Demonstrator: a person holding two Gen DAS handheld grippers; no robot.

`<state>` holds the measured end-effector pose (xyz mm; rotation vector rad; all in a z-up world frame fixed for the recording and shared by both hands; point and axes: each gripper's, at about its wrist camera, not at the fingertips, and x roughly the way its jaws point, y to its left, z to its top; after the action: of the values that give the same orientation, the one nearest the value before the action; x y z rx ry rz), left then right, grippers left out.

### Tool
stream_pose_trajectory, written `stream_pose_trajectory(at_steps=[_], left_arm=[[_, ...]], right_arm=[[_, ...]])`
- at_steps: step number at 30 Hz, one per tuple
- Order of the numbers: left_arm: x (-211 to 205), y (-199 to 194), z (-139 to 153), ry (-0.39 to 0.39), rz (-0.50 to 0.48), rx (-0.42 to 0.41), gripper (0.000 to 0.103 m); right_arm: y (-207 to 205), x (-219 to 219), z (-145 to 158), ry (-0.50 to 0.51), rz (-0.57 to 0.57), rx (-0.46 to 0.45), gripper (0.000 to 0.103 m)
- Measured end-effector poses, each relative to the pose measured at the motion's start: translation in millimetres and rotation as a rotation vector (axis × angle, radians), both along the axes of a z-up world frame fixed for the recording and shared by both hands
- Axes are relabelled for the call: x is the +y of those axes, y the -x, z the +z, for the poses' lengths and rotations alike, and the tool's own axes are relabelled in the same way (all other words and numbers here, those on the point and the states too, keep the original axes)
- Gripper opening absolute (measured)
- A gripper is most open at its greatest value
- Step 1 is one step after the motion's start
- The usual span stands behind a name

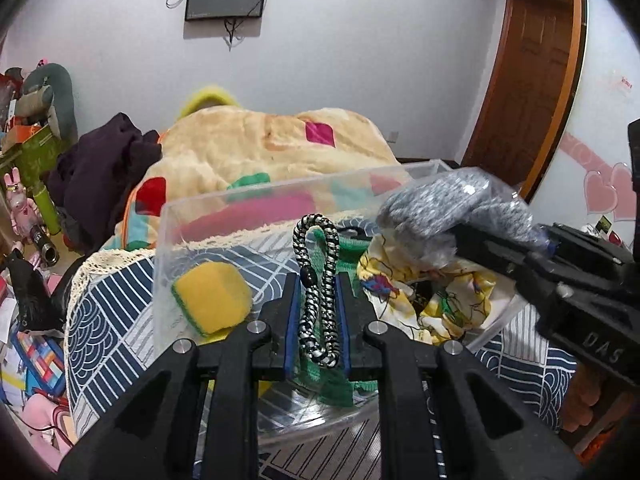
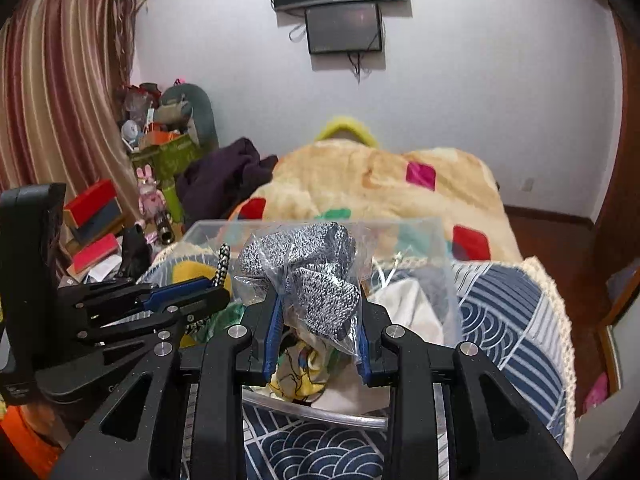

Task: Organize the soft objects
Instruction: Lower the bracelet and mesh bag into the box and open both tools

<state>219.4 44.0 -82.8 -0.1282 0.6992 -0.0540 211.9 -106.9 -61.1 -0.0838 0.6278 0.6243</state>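
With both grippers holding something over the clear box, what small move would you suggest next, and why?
Probably lower the left gripper a little and open its fingers. It is shut on the black-and-white braided loop, which already hangs over the clear box beside the yellow sponge. The right gripper, clamping the bagged grey knit, can follow.

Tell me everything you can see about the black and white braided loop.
The braided loop is a thick cord of twisted black and white strands with a glossy look, doubled into a long narrow loop, with a dark bead on one side. It stands roughly upright, pinched between the blue pads of the left gripper, above the clear box. Its rounded top points up; its lower end sits between the fingers.
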Motion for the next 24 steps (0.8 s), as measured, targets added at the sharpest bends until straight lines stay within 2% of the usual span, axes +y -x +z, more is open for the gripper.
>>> stream_pose_trajectory(at_steps=[2, 4, 6, 10, 14, 20, 24], left_arm=[[-2, 0, -2, -0.008, -0.004, 0.007, 0.029], [-3, 0, -2, -0.010, -0.002, 0.007, 0.046], [-4, 3, -1, -0.006, 0.002, 0.001, 0.058], [-1, 14, 6, 0.008, 0.007, -0.023, 0.063], [3, 27, 16, 0.022, 0.007, -0.051, 0.065], [6, 56, 43, 0.033, 0.012, -0.126, 0.068], [0, 83, 67, 0.010, 0.011, -0.201, 0.071]], right_arm=[[0, 2, -7, 0.017, 0.004, 0.016, 0.028], [-1, 1, -9, 0.027, 0.012, 0.031, 0.030], [-1, 0, -11, 0.043, 0.013, 0.034, 0.031], [2, -7, -8, 0.026, 0.018, 0.041, 0.043], [9, -20, 2, -0.012, 0.008, 0.018, 0.049], [28, -29, 29, -0.018, 0.009, -0.061, 0.050], [52, -38, 50, -0.039, 0.019, -0.134, 0.050]])
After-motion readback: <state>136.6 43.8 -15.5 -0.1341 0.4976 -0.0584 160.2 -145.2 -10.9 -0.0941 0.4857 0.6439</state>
